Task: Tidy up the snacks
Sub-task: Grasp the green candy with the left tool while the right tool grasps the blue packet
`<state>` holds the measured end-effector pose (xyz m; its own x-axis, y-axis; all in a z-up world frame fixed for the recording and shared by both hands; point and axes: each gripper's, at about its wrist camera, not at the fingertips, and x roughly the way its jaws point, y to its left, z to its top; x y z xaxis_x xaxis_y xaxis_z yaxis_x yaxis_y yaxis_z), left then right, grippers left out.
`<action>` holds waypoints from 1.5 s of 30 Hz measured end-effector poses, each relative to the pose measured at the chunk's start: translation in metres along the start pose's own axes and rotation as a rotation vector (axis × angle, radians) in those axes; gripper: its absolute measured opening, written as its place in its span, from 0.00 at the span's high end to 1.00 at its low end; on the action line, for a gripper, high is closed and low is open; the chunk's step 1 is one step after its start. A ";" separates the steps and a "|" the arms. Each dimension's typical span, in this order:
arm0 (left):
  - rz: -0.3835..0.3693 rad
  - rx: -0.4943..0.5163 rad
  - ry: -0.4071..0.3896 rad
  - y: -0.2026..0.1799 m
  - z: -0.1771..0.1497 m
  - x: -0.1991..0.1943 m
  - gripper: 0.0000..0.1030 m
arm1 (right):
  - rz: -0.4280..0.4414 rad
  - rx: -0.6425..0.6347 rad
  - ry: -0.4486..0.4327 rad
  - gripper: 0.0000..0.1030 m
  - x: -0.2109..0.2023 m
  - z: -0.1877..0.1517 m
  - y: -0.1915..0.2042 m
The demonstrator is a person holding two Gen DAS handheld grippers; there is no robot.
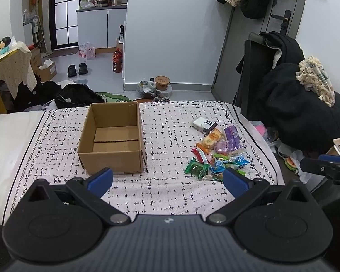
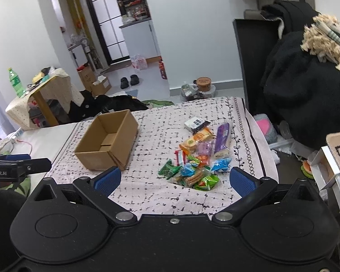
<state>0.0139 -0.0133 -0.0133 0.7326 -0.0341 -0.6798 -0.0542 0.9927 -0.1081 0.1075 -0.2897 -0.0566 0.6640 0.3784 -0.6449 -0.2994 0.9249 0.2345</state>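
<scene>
An open, empty cardboard box (image 1: 112,136) (image 2: 107,139) stands on the patterned cloth. To its right lies a pile of several wrapped snacks (image 1: 217,149) (image 2: 197,156), with a white-and-black packet (image 1: 204,123) (image 2: 196,123) at its far end and a purple packet (image 1: 232,136) (image 2: 222,137) beside it. My left gripper (image 1: 167,180) is open and empty, hovering over the near cloth between box and pile. My right gripper (image 2: 174,179) is open and empty too, just short of the pile's near edge. Each gripper shows at the side of the other's view.
The cloth-covered table (image 1: 170,122) ends at the right, where a chair heaped with black clothing (image 1: 294,104) stands. Beyond the far edge, bags and a tub (image 1: 163,82) sit on the floor. A small table with a green bottle (image 2: 15,81) is at the left.
</scene>
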 end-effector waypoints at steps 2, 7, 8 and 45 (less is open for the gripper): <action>-0.005 -0.008 0.009 -0.002 0.002 0.009 0.01 | -0.015 0.017 0.000 0.00 0.006 -0.001 -0.006; -0.020 -0.011 0.017 -0.008 0.009 0.031 0.01 | -0.024 0.024 0.012 0.00 0.026 -0.001 -0.017; -0.026 -0.015 0.020 -0.009 0.010 0.036 0.02 | -0.028 0.024 0.017 0.00 0.031 -0.002 -0.019; -0.147 -0.049 0.203 -0.034 0.004 0.216 0.04 | -0.123 0.045 0.174 0.18 0.169 -0.006 -0.073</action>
<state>0.1764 -0.0535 -0.1534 0.5839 -0.2055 -0.7854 0.0070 0.9687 -0.2483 0.2378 -0.2936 -0.1871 0.5644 0.2543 -0.7854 -0.1904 0.9658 0.1759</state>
